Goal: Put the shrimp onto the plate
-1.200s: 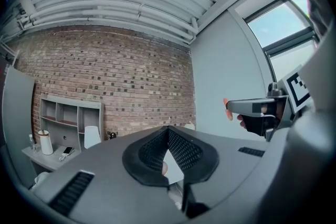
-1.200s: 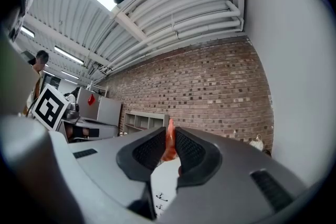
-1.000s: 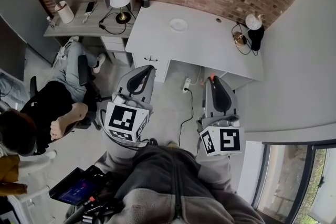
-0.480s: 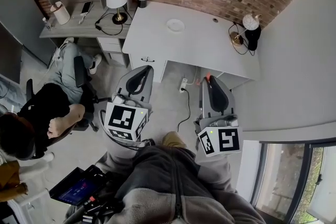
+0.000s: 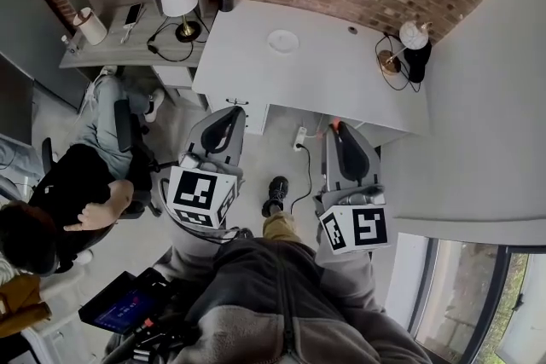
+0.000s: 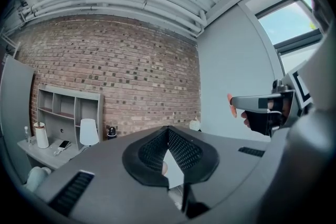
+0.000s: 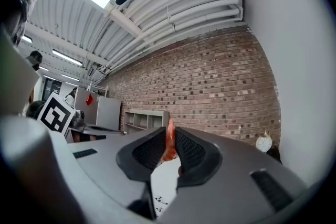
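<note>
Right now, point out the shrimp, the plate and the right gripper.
shrimp (image 7: 170, 143): right gripper view, on its orange body between the jaws.
plate (image 5: 282, 41): head view, on its bare middle.
right gripper (image 5: 338, 130): head view, midway between its fingertips.

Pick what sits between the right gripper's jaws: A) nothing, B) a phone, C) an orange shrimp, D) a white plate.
C: the right gripper view shows the shrimp pinched between the pads of the right gripper.
</note>
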A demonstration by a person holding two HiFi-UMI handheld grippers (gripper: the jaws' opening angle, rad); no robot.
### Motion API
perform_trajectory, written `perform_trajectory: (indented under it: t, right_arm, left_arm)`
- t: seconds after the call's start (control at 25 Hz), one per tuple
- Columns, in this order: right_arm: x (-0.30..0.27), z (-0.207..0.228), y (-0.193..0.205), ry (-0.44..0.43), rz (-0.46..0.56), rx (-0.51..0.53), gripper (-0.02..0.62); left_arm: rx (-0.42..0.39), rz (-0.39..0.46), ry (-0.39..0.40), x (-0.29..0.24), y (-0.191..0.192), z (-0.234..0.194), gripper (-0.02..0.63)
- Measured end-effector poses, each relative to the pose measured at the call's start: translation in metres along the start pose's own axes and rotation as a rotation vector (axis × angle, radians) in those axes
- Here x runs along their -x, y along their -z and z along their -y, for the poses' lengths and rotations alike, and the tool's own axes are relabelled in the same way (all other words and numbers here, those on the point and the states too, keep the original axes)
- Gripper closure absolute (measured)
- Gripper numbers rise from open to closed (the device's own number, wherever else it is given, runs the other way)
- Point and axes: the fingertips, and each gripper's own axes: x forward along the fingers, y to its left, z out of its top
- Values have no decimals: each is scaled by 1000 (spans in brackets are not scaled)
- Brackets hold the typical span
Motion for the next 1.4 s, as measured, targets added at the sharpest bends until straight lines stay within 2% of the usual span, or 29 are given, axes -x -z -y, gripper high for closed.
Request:
perform_trajectory:
  t: [0.8,1.2,1.4]
  right_arm:
    - [-148,157,0,-26,28,-15,538]
    - [-171,200,5,-48,25,-30,538]
    - [-182,218,10,-63,28,-59,538]
  left_arm:
    - [-50,10,-27,-215,-38,-25,601]
    - [-54,-8,-15,-270,-42,-11,601]
    - [-86,-34,-17,-287,-42,-2,601]
